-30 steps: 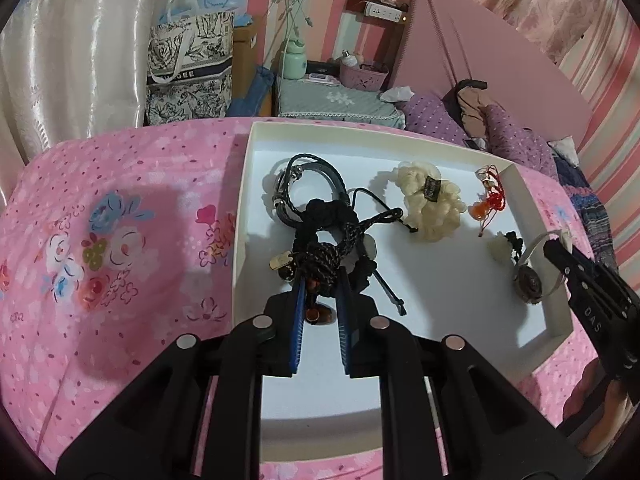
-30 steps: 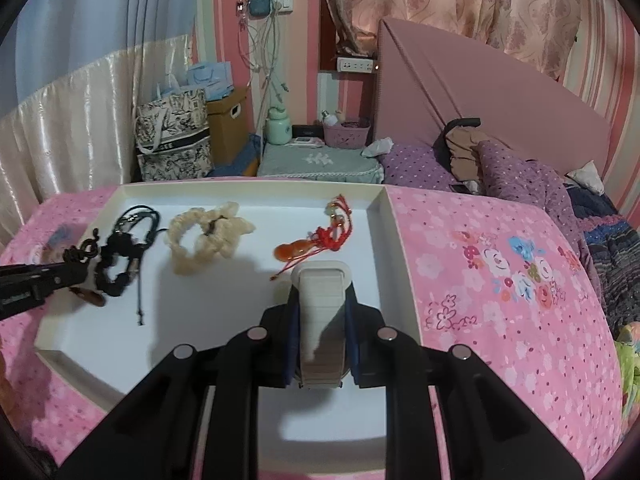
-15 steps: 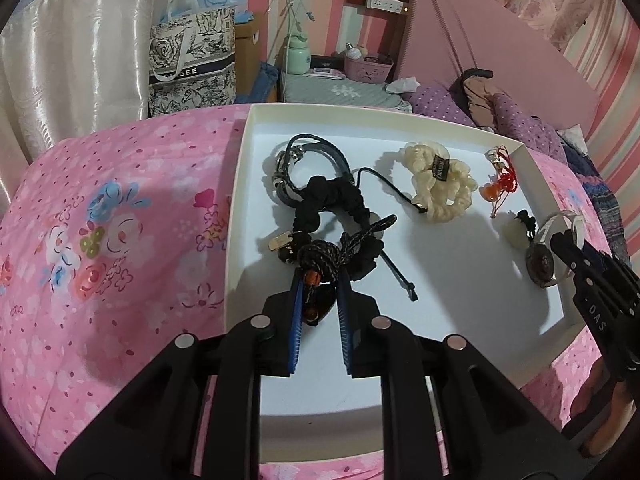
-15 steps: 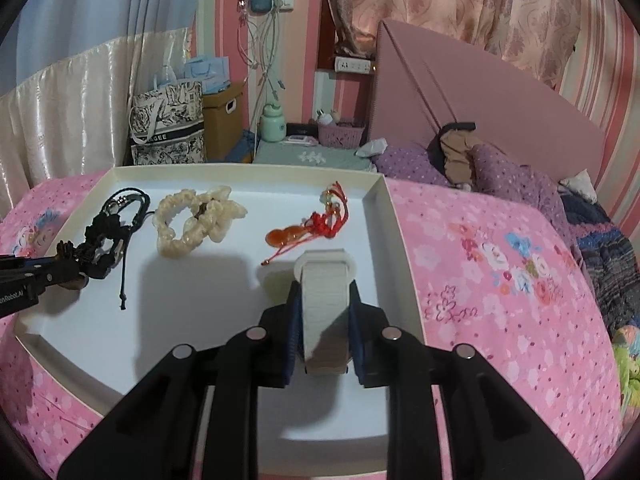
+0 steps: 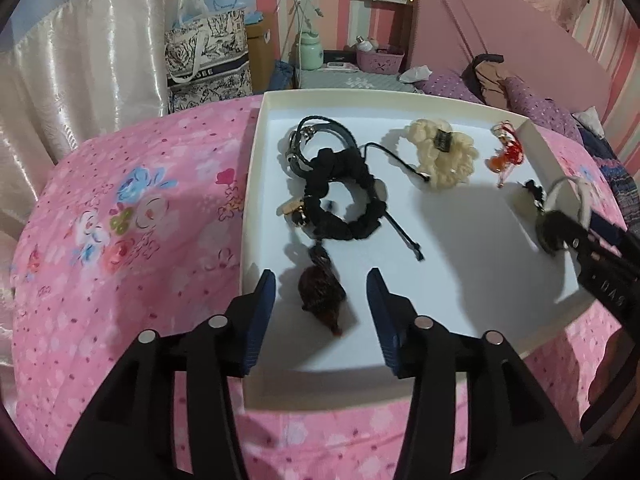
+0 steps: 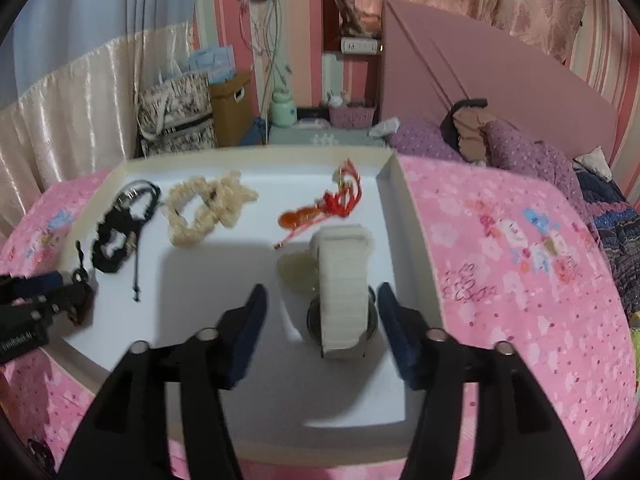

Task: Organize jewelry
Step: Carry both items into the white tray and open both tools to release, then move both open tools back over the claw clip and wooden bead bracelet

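Note:
A white tray [image 5: 460,304] lies on a pink floral bed. My left gripper [image 5: 320,282] is open over its near left part, with a dark brown pendant [image 5: 322,294] on a cord lying between the fingers. Beyond it lie black bracelets [image 5: 340,200], a cream scrunchie [image 5: 440,152] and a red charm [image 5: 506,152]. My right gripper [image 6: 320,300] is open over the tray's [image 6: 224,360] right side, with a cream-strapped watch [image 6: 342,292] standing between the fingers. A pale jade piece [image 6: 298,270] lies beside the watch.
The tray sits on a pink flowered bedspread [image 5: 120,240]. The right gripper's fingers show at the right edge of the left wrist view [image 5: 592,256]. Purple pillows [image 6: 520,152] and a pink headboard stand at the back right. A bag and bedside clutter stand behind the bed.
Both grippers have opened. The left one let the dark pendant down onto the tray, the right one let go of the watch, which now stands on the tray.

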Tool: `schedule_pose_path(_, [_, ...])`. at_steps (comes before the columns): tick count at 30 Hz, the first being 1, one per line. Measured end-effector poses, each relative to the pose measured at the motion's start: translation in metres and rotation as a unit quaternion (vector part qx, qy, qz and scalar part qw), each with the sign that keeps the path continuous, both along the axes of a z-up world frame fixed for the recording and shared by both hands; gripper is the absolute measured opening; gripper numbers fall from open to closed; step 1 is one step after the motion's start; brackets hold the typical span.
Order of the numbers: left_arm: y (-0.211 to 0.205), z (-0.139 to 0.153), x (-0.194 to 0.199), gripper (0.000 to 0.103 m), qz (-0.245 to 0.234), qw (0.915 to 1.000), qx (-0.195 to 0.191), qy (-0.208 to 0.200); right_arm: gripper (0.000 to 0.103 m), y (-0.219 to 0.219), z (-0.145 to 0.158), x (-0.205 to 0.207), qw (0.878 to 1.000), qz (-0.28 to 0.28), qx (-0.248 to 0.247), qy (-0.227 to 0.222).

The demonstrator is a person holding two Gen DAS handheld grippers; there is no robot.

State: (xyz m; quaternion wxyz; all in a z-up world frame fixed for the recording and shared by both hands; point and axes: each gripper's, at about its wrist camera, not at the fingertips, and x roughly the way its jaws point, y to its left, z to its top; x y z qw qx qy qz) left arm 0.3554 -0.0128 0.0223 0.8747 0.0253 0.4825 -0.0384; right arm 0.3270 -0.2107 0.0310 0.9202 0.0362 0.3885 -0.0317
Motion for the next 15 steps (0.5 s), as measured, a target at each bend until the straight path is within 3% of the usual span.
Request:
schedule_pose_path(4, [0.002,0.021,-0.019,0.069,0.004,0.9995,-0.001,-0.031,0.081,-0.001,0.016,-0.014,1.0,0.0,0.01,-0.025])
schedule_pose_path(7, [0.006,0.034,-0.032,0.07,0.004,0.9989,-0.005,-0.046,0.081,0.0,0.018,-0.022,1.0,-0.001,0.014,-0.024])
schedule_pose_path(11, [0.013,0.05,-0.052,0.083,0.011,0.9975,-0.011,-0.069,0.088,0.002,0.019,-0.037,1.0,-0.006,0.004,-0.023])
schedule_pose_path(15, [0.023,0.057,-0.071,0.088,0.017,0.9966,-0.024,-0.077,0.091,0.001,0.028,-0.054,0.999,-0.017,0.0,-0.035])
